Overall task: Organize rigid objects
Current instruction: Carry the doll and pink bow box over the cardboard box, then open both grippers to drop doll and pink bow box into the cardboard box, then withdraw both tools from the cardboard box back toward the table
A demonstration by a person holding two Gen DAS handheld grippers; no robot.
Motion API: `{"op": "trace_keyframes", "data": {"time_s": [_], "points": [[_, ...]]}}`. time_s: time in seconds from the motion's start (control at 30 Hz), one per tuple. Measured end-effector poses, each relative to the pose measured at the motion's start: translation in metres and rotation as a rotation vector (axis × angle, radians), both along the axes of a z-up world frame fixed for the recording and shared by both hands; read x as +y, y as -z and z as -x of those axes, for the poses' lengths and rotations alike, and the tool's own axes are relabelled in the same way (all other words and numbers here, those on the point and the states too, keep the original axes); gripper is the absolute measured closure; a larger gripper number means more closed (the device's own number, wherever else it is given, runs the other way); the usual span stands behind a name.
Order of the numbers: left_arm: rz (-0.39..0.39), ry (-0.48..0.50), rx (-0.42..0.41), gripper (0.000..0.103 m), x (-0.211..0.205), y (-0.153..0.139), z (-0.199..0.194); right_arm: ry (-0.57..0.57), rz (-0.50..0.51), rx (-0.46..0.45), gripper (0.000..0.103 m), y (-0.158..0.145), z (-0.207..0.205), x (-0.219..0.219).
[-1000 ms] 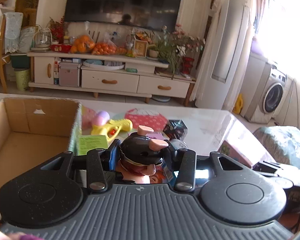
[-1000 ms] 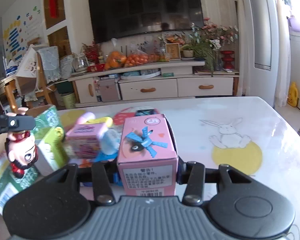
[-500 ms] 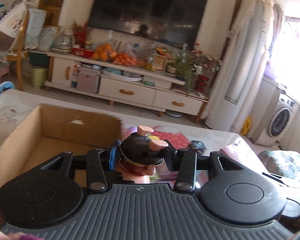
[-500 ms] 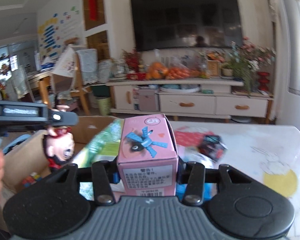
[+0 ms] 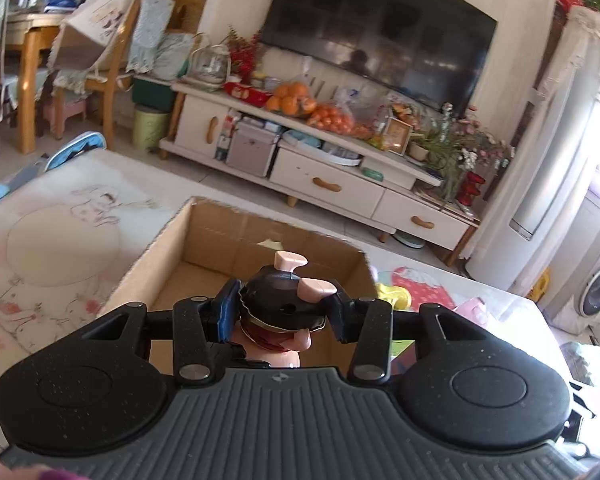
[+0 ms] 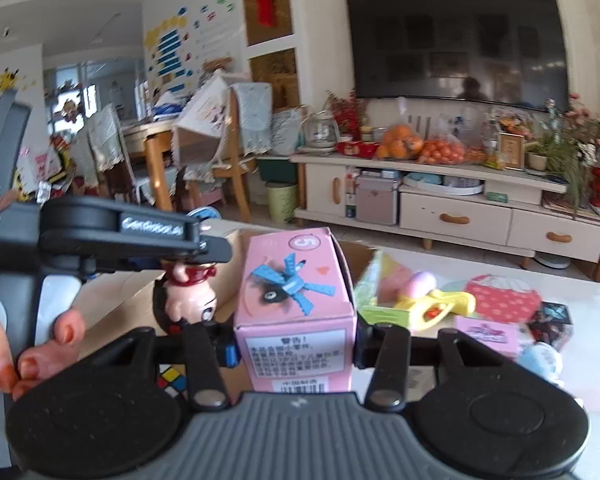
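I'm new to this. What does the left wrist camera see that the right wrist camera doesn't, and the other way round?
Only the left wrist view shows the washing machine and the cardboard box's bare inside. Only the right wrist view shows the pink carton clamped in the right tool, the puzzle cube, and the left tool from outside. Both show the toy figure, TV and yellow toy gun.

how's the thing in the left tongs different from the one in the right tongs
The left tongs hold a rounded toy figure with a black head; the right tongs hold a flat-sided pink box. The figure hangs above the open cardboard box; the pink box has printed labels. Both are clamped and off the table.
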State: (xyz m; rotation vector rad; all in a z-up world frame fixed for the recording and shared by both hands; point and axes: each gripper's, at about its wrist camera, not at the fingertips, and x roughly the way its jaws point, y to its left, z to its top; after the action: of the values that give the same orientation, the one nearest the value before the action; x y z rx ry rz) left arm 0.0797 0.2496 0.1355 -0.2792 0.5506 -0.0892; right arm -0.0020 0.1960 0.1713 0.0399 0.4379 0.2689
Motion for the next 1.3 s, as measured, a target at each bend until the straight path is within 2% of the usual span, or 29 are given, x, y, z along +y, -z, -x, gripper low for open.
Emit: {"op": "trace_keyframes", "data": {"time_s": [0.3,0.4,0.43,0.47,0.53,0.57,0.6,0.7,0.83,0.9,1.3], "points": [[-0.010,-0.045,0.064,0.049,-0.002,0.007,0.002,-0.035,0.081,0.040,0.055,0.016,-0.016,0.034],[-0.011,-0.046,0.080,0.049,0.001,0.008,0.007,-0.044,0.080,0.067,0.054,0.020,-0.020,0.038],[-0.018,-0.052,0.075,0.046,0.000,0.007,0.008,-0.044,0.080,0.070,0.053,0.021,-0.020,0.040],[-0.024,-0.056,0.066,0.039,0.001,0.006,0.011,-0.041,0.084,0.069,0.049,0.022,-0.019,0.040],[-0.040,-0.062,0.041,0.024,0.001,0.003,0.013,-0.032,0.085,0.059,0.039,0.022,-0.015,0.040],[-0.049,-0.065,0.030,0.011,0.001,0.002,0.014,-0.025,0.080,0.054,0.032,0.022,-0.012,0.039],[-0.057,-0.067,0.022,0.003,0.000,0.002,0.014,-0.020,0.074,0.048,0.029,0.021,-0.010,0.038],[-0.077,-0.073,0.006,0.000,-0.002,0.001,0.016,0.004,0.071,0.021,0.020,0.018,-0.003,0.033],[-0.090,-0.088,0.001,0.000,-0.004,0.002,0.019,0.048,0.072,-0.003,0.012,0.017,0.006,0.025],[-0.108,-0.098,-0.002,0.000,-0.007,0.002,0.020,0.078,0.080,-0.019,0.004,0.017,0.010,0.022],[-0.173,-0.060,0.028,0.000,-0.011,0.007,0.016,0.154,0.099,-0.023,0.001,0.022,0.015,0.007]]}}
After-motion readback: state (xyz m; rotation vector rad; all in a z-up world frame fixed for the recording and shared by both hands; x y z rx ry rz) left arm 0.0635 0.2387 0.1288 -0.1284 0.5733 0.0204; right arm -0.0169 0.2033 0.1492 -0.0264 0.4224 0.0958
